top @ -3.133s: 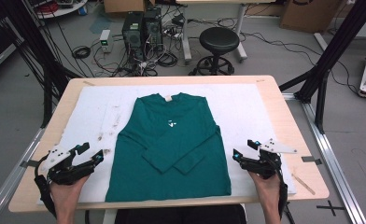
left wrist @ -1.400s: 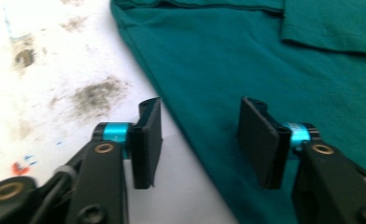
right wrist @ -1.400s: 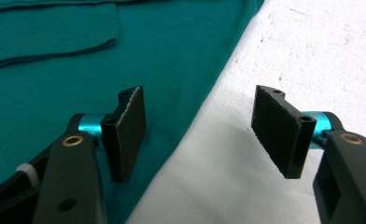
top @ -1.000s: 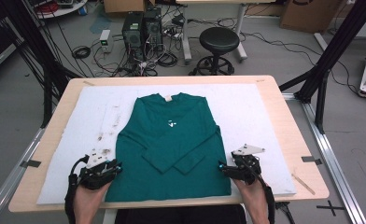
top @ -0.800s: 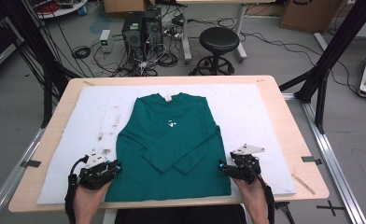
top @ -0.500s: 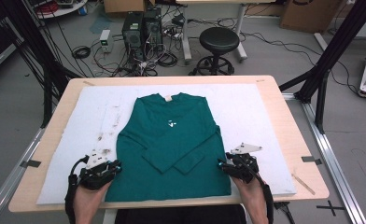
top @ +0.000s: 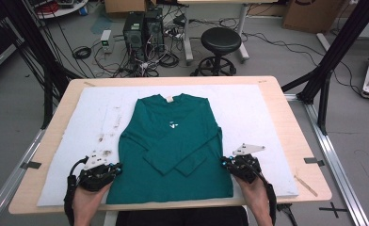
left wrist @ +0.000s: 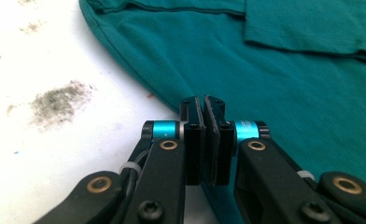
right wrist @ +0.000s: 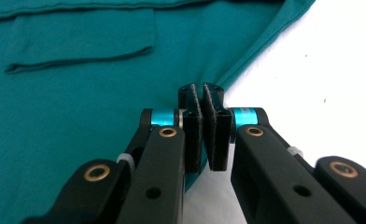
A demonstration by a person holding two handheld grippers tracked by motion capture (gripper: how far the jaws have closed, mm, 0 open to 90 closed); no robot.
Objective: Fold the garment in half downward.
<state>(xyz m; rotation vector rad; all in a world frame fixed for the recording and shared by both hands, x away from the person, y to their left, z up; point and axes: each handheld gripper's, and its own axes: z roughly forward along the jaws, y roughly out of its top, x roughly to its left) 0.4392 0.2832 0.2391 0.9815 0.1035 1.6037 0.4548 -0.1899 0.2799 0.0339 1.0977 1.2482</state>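
While both hands rest low at the table's near edge, the left gripper (left wrist: 203, 109) pinches the green long-sleeved shirt (top: 173, 141) at its left side seam. The right gripper (right wrist: 202, 95), jaws just closed, clamps the shirt's right side edge.

Shirt (top: 173, 150): lower side edges covered by the left gripper (top: 111, 169) and right gripper (top: 229, 163) at lower left and lower right of the high view; cloth between the pressed pads hidden. Cut off by top and right frame edges in the left gripper view, by top and left edges in the right gripper view.

Chest logo (top: 172, 125): too small to read.

Forearms: cut off at the bottom edge.

Stains (left wrist: 59, 100) on the mat (top: 267, 122): blurred.
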